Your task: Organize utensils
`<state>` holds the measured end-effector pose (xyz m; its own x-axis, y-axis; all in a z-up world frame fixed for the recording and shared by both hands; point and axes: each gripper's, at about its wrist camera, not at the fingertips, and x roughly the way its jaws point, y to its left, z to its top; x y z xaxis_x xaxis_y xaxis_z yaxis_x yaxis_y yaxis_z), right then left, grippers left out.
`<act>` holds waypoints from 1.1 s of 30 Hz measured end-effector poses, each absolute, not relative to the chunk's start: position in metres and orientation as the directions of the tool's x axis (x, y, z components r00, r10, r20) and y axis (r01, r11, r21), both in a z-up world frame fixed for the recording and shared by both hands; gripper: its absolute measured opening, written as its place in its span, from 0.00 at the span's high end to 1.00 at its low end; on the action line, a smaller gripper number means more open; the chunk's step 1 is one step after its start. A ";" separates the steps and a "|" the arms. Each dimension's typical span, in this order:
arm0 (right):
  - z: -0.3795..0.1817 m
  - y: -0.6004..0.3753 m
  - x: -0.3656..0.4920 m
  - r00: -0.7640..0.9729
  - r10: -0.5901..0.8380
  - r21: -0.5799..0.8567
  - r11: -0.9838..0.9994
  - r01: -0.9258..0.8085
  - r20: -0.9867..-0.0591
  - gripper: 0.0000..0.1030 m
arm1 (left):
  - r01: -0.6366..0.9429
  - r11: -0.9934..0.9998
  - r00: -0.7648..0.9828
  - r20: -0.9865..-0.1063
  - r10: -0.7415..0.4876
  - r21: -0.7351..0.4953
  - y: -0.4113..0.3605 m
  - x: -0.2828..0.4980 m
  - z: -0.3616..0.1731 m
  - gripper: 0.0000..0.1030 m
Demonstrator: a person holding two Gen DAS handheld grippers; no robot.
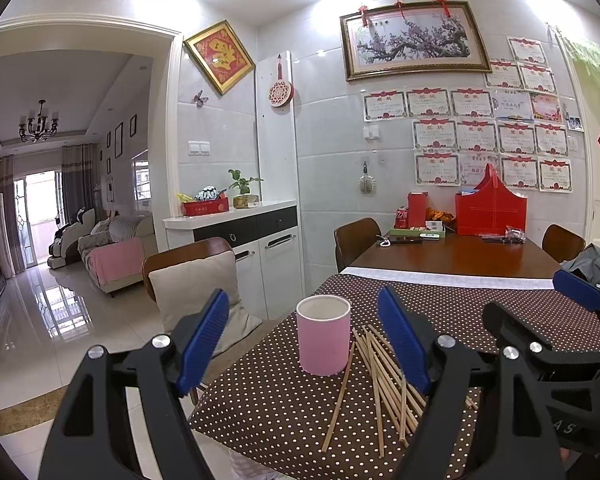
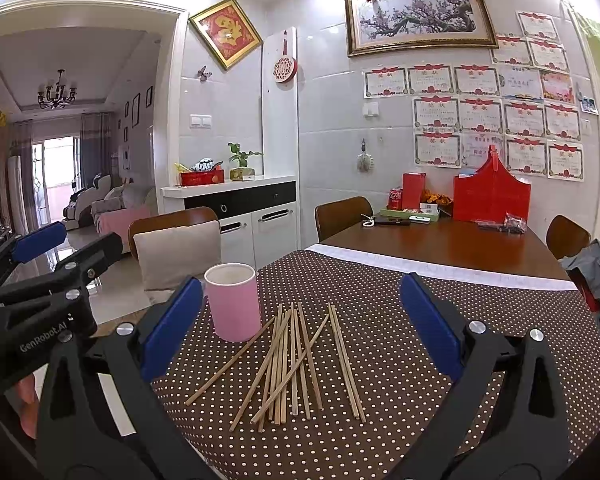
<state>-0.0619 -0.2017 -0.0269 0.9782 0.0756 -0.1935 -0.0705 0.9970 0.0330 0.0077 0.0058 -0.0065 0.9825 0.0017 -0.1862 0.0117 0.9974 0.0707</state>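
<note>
Here, a pink cup [image 2: 233,303] is seen standing upright near the left front corner of the counter [image 2: 452,248], on a brown tablecloth with white dots [image 2: 384,320]. Just to the right of the cup, a loose bundle of wooden chopsticks [image 2: 296,364] is spread flat on the cloth, several of them crossed over one another; one stray stick is angled toward the cup's base, though whether it touches cannot be told. The left hand-held gripper [image 1: 304,340] is held above the near edge of the counter with its blue-padded jaws spread wide and nothing between them; the cup is framed in the gap in the left wrist view. The right hand-held gripper [image 2: 300,320] is likewise held wide apart and empty, with the chopsticks lying between its two fingers in its own view. Each hand-held gripper is glimpsed at the edge of the other's view. At the far end of the counter, against the tiled wall, a red gift bag [image 2: 491,196] and a tray of small items [image 2: 408,213] are set, well apart from the cup and chopsticks. Wooden chairs are placed around the counter, one [image 2: 176,240] bearing a beige cushion.
</note>
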 end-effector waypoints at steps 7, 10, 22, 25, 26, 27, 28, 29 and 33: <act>-0.029 -0.202 -0.061 0.978 0.076 0.034 0.997 -0.071 -0.196 0.06 | 0.011 0.997 0.982 -0.188 0.002 0.072 0.005 0.007 -0.015 0.26; -0.031 -0.201 -0.062 0.977 0.076 0.034 0.997 -0.071 -0.198 0.06 | 0.011 0.997 0.982 -0.189 0.003 0.073 0.004 0.007 -0.015 0.26; -0.032 -0.202 -0.062 0.977 0.077 0.035 0.997 -0.071 -0.200 0.06 | 0.012 0.997 0.982 -0.191 0.002 0.073 0.005 0.007 -0.015 0.26; -0.034 -0.201 -0.061 0.976 0.077 0.035 0.997 -0.071 -0.202 0.06 | 0.012 0.997 0.981 -0.191 0.002 0.073 0.004 0.008 -0.015 0.26; -0.035 -0.201 -0.061 0.976 0.077 0.035 0.997 -0.071 -0.203 0.06 | 0.012 0.997 0.981 -0.192 0.003 0.073 0.005 0.008 -0.016 0.26; -0.035 -0.201 -0.061 0.976 0.077 0.035 0.997 -0.071 -0.204 0.06 | 0.012 0.997 0.981 -0.192 0.002 0.073 0.004 0.007 -0.014 0.26; -0.035 -0.201 -0.061 0.976 0.077 0.035 0.997 -0.071 -0.204 0.06 | 0.012 0.997 0.981 -0.192 0.002 0.073 0.004 0.007 -0.015 0.26; -0.036 -0.201 -0.061 0.976 0.077 0.035 0.997 -0.071 -0.205 0.06 | 0.011 0.997 0.982 -0.191 0.003 0.073 0.005 0.008 -0.016 0.26; -0.037 -0.200 -0.060 0.974 0.078 0.036 0.997 -0.072 -0.213 0.06 | 0.009 0.997 0.981 -0.193 0.006 0.077 0.002 0.013 -0.033 0.26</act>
